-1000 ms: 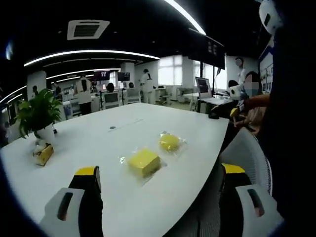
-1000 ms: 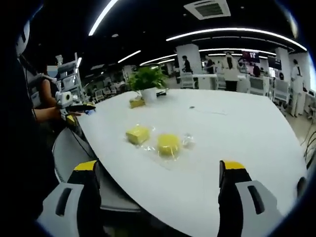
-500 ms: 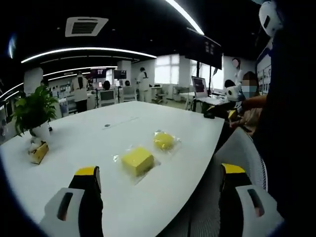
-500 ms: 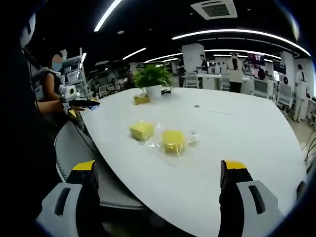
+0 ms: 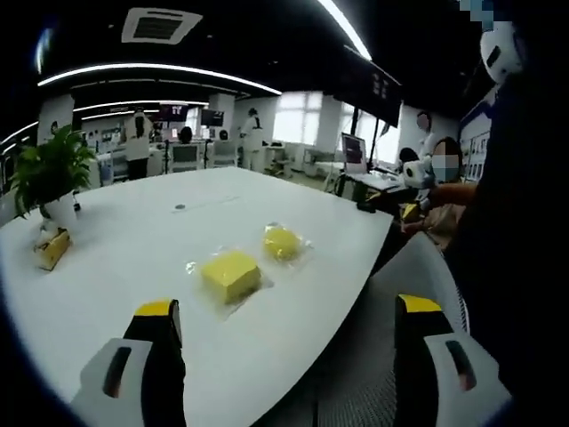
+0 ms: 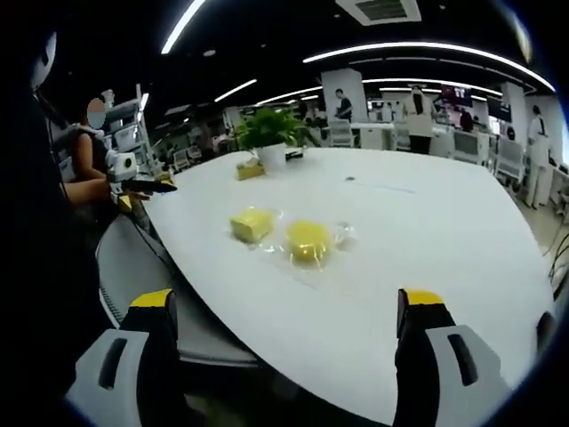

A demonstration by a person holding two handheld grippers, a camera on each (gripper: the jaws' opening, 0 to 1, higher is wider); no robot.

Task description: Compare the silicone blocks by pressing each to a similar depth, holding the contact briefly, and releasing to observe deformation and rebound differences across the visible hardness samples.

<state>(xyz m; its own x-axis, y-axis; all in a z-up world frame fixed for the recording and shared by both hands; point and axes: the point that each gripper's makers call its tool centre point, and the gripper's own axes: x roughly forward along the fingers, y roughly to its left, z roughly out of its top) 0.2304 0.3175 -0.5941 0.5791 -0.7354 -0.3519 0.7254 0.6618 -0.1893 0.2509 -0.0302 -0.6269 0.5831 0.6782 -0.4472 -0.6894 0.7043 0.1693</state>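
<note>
Both claws, left claw and right claw, hang wide open with nothing in them, short of the counter edge. Square silicone block and round silicone block lie side by side at 12 o'clock (each on clear film, likely to keep the surface clean). No press started.

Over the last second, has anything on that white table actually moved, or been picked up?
Nothing was taken hold of or let go. Only the cameras shifted with the person's hands. The square yellow block and the round yellow block lie side by side in their clear wraps on the white table as before. The left gripper and right gripper stay open, short of both.
</note>
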